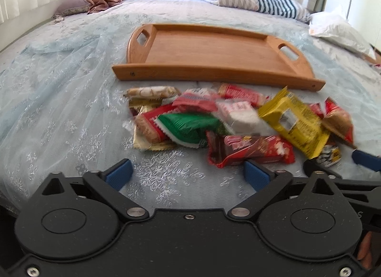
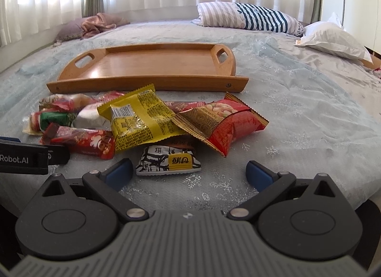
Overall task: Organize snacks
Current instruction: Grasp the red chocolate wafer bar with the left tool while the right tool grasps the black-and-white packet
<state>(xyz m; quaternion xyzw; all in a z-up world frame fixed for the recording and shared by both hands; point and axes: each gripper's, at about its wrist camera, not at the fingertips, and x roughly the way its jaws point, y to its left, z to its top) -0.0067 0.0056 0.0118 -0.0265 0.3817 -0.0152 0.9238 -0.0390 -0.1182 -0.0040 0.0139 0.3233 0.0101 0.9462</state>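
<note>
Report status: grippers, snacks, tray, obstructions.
Left hand-held gripper open, empty. Right hand-held gripper open, empty, black-and-white packet just ahead. Snack pile on bedspread; wooden tray behind it, bare. Nothing blocking.

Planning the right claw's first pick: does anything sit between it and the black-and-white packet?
Nothing visible does. The black-and-white packet lies on the bedspread just ahead of the open right claw, at the pile's near edge; the yellow bag is behind it.
</note>
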